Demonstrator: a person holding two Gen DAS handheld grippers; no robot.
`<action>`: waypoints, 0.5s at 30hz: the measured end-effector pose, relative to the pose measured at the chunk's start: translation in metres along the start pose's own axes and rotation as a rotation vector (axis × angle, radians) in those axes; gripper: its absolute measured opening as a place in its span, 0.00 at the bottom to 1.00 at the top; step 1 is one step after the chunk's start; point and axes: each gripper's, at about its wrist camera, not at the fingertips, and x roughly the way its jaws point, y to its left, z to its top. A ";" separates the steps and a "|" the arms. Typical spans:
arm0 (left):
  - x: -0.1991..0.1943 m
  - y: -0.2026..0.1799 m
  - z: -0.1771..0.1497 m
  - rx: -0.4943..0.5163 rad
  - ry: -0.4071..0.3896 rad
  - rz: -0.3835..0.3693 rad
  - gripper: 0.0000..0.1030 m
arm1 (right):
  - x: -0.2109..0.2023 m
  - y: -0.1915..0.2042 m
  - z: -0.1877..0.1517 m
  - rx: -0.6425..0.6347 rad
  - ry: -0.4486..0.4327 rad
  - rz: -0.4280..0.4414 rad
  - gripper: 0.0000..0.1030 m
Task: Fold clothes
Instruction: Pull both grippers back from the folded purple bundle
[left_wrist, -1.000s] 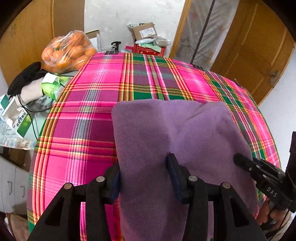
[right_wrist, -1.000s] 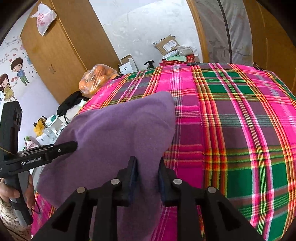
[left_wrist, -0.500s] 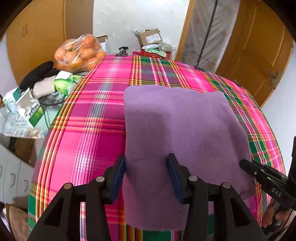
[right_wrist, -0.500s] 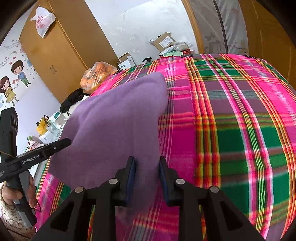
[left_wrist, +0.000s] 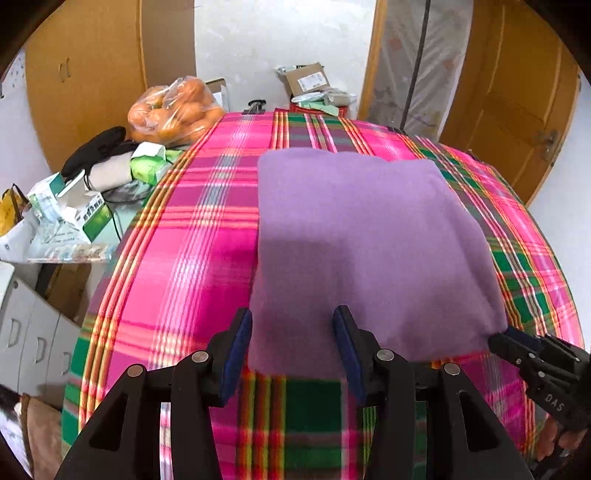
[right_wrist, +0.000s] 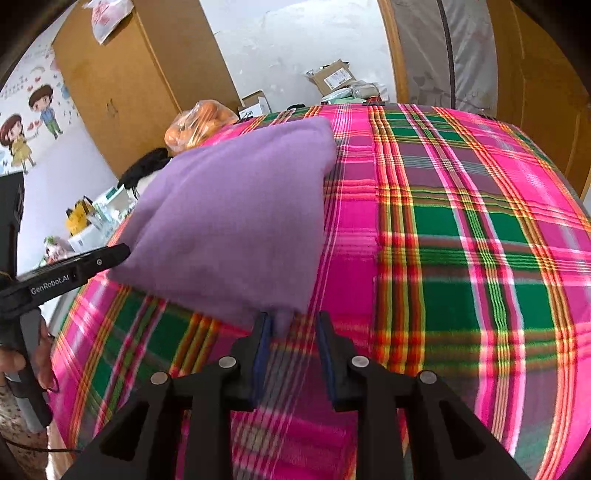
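Observation:
A folded purple cloth (left_wrist: 354, 240) lies flat on the plaid-covered table (left_wrist: 184, 258). My left gripper (left_wrist: 291, 332) is open, and the cloth's near edge rests on the table between its fingers. The right gripper (left_wrist: 496, 338) shows at the cloth's near right corner. In the right wrist view the purple cloth (right_wrist: 236, 214) lies left of centre on the table (right_wrist: 443, 258). My right gripper (right_wrist: 293, 332) has its jaws apart, with the cloth's corner tip against the left pad and plaid showing in the gap. The left gripper (right_wrist: 122, 251) points at the cloth's left corner.
A bag of oranges (left_wrist: 173, 110) and a heap of boxes and clothes (left_wrist: 74, 210) crowd a surface beyond the table's left edge. Cardboard boxes (left_wrist: 306, 79) sit behind the far edge. A wooden door (left_wrist: 517, 92) stands at the right. A hand (right_wrist: 22, 365) holds the left gripper.
The cloth was raised and bulging over both grippers; it now lies flat on the table. Both grippers have drawn back to its near edge, and plaid shows in front of it.

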 end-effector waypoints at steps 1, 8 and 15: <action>-0.002 -0.003 -0.004 0.010 -0.001 0.014 0.47 | -0.003 0.001 -0.002 0.000 -0.001 0.000 0.25; -0.011 -0.010 -0.023 -0.015 0.007 0.030 0.47 | -0.016 0.018 -0.013 -0.024 0.001 0.002 0.25; -0.010 -0.026 -0.037 0.002 0.019 0.039 0.47 | -0.017 0.032 -0.024 -0.069 0.008 -0.054 0.31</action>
